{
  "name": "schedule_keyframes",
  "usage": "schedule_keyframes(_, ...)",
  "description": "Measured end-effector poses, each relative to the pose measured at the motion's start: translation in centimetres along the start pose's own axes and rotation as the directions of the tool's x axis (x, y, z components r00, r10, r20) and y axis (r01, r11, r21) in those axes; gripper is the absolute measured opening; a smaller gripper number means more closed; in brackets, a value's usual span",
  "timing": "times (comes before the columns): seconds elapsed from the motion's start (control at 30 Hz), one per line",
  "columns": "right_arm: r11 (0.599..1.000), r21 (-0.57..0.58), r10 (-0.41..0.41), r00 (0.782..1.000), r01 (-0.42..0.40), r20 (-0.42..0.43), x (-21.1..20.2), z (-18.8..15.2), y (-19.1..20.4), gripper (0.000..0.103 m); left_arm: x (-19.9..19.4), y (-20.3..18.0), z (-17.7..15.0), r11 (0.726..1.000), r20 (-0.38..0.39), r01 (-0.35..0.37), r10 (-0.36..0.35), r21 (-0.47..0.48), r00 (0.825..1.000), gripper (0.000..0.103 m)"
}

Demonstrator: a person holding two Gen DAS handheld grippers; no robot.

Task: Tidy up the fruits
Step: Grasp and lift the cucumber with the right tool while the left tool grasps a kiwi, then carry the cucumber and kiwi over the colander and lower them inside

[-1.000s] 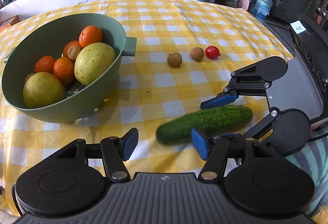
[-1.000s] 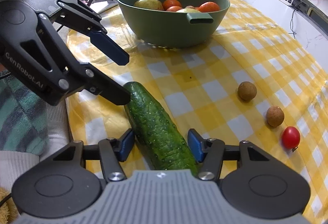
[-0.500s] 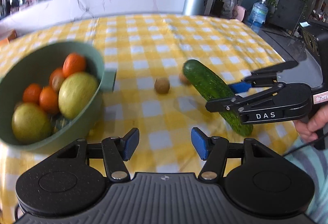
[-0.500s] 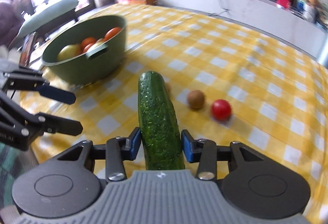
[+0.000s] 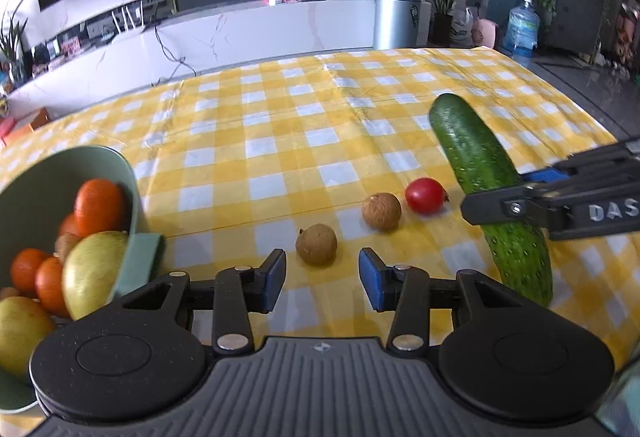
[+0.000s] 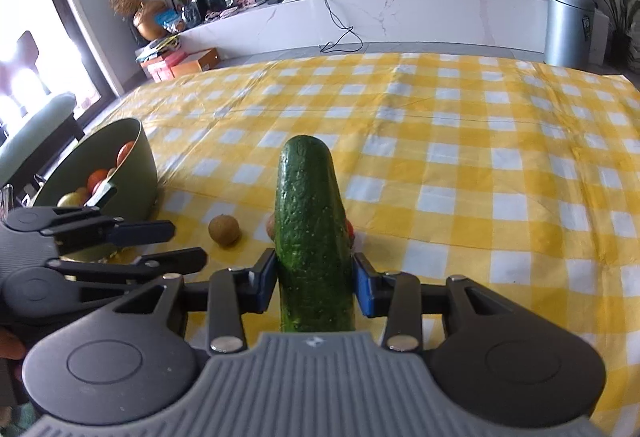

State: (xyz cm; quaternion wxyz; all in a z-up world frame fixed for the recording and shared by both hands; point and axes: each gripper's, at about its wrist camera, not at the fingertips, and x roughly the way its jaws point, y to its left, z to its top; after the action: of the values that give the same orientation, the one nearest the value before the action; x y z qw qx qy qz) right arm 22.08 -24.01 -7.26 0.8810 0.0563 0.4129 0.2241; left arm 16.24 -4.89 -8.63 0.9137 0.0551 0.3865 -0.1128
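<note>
Gripping long bumpy green cucumber point(image 6: 310, 229) near its end, right claw point(image 6: 315, 283) clamped, most of length sticking out over yellow checked counter point(image 6: 480, 157). Risk: lever weight pivots it, slips, lands on small red tomato point(image 5: 425, 195). Left claw point(image 5: 322, 279) open, empty, low by brown round longan point(image 5: 316, 243). Second ago cucumber lay flat, claw open around it; now lifted. Green fruit bowl point(image 5: 132, 197) far left.

Desk cloth point(image 5: 280, 141): yellow-and-white check. Cucumber point(image 6: 310, 221): dark green, pale speckles. Bowl point(image 6: 140, 165): sage green; holds orange mandarins point(image 5: 98, 205) and yellow-green pears point(image 5: 94, 273). Cherry tomato point(image 5: 425, 195): red. Two longans point(image 5: 317, 243): dull brown. Hand-held gripper pads point(image 5: 370, 279): blue, on black frames.
</note>
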Motion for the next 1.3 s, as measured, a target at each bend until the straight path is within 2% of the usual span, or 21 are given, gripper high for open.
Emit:
schedule_keyframes(0.23, 1.000, 0.019, 0.008, 1.000, -0.008, -0.004, 0.7, 0.3, -0.4, 0.037, 1.1, 0.9, 0.6, 0.999, -0.006, 0.026, -0.027, -0.041, 1.000, 0.047)
schedule_keyframes(0.43, 1.000, 0.019, 0.022, 1.000, -0.022, 0.002, 0.7, 0.4, -0.5, 0.037, 2.0, 1.0, 0.6, 0.999, -0.032, 0.023, -0.024, -0.048, 0.999, 0.029)
schedule_keyframes(0.57, 1.000, 0.015, 0.025, 1.000, -0.025, 0.006, 0.6, 0.4, -0.4, 0.037, 1.5, 1.1, 0.6, 0.998, -0.022, 0.036, -0.037, -0.050, 0.999, 0.029)
schedule_keyframes(0.97, 0.998, -0.047, 0.055, 0.993, -0.051, 0.105, -1.6, 0.8, 2.2, 0.036, -5.4, 1.4, 1.6, 0.997, 0.064, 0.060, -0.056, -0.055, 0.996, 0.029)
schedule_keyframes(1.17, 0.993, -0.085, 0.089, 0.984, -0.076, 0.154, -2.9, 1.4, 5.0, 0.036, -8.8, 4.1, 1.9, 0.993, 0.112, 0.042, -0.030, -0.108, 0.993, 0.029)
schedule_keyframes(1.3, 0.988, -0.107, 0.131, 0.974, -0.113, 0.183, -3.8, 2.2, 7.3, 0.036, -10.2, 7.3, 1.9, 0.983, 0.103, 0.004, 0.015, -0.182, 0.995, 0.029)
